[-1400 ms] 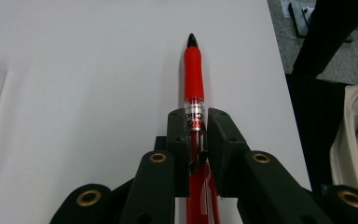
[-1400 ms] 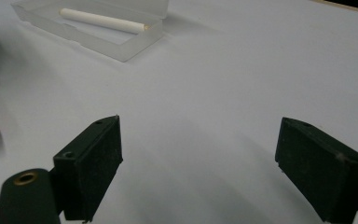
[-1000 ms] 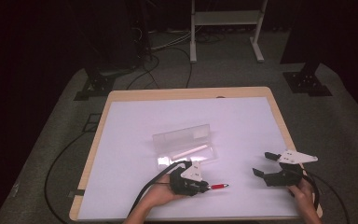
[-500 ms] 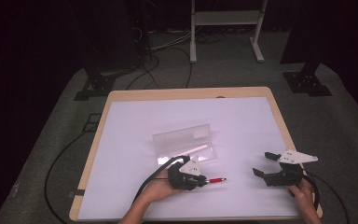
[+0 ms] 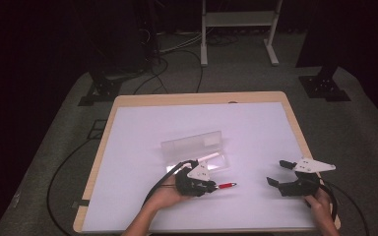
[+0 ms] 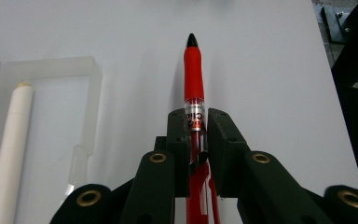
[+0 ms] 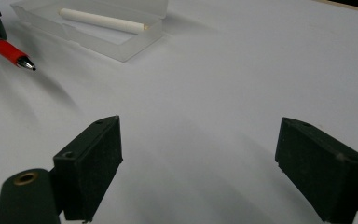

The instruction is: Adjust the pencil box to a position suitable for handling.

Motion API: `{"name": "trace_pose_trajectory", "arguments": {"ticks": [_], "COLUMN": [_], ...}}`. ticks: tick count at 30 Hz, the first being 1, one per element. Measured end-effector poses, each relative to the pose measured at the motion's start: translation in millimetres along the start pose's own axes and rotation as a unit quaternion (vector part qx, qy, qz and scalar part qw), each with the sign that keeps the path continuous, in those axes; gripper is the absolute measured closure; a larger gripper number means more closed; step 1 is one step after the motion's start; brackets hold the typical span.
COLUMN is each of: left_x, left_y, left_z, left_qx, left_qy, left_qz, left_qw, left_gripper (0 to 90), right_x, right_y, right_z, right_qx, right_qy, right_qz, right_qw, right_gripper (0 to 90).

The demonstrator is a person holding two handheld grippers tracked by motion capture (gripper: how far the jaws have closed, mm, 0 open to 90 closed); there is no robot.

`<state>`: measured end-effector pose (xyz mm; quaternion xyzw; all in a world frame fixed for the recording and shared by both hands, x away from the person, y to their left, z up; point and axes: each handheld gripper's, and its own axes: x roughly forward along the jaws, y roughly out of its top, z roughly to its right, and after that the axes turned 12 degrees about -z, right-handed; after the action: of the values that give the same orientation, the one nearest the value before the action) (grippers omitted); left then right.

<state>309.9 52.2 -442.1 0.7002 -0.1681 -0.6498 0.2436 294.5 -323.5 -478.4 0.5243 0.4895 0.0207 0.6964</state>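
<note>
A red pen with a dark tip sticks out from between the jaws of my left gripper, which is shut on its clear barrel. In the high view the left gripper holds the pen just above the white table, tip pointing right. A clear plastic case lies open behind it with a white stick inside. My right gripper stands open near the table's right front, with nothing between its pads.
The white table top has a wooden rim. The case's lid stands up at its far side. Black cables trail off the left edge onto the grey floor, and a white stand is at the back.
My left gripper with the red pen has shifted slightly left and toward the case. The right gripper has stayed in place.
</note>
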Motion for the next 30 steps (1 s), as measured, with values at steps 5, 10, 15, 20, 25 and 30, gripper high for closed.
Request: {"name": "trace_pose_trajectory", "arguments": {"ticks": [5, 10, 15, 20, 25, 30], "left_x": [-2.6, -3.9, -7.7, -11.4, -14.1, -16.4], "left_y": [-2.1, -3.4, -3.0, -3.1, -4.1, -4.3], "left_z": [-3.3, -8.0, -13.2, -20.9, -27.2, -33.4], "left_qx": [-0.007, -0.012, -0.014, -0.021, -0.027, -0.036], "left_qy": [0.009, 0.014, 0.022, 0.028, 0.033, 0.032], "left_qz": [0.004, 0.004, 0.008, 0.012, 0.014, 0.019], "left_qw": [0.9999, 0.9998, 0.9996, 0.9993, 0.999, 0.9987], "left_gripper": [79.6, 79.6, 79.6, 79.6, 79.6, 79.6], "right_x": [0.0, -0.1, 0.0, 0.0, -0.1, -0.1], "right_y": [0.0, -0.1, 0.0, 0.0, 0.0, -0.1], "right_z": [-0.2, -0.1, -0.3, -0.3, -0.3, -0.2], "right_qx": [0.0, 0.0, 0.0, 0.0, -0.001, 0.0], "right_qy": [0.0, 0.001, 0.0, 0.0, 0.0, 0.0], "right_qz": [0.0, 0.0, 0.0, -0.001, 0.0, 0.0], "right_qw": [1.0, 1.0, 1.0, 1.0, 1.0, 1.0], "right_gripper": [13.8, 13.8, 13.8, 13.8, 13.8, 13.8]}}
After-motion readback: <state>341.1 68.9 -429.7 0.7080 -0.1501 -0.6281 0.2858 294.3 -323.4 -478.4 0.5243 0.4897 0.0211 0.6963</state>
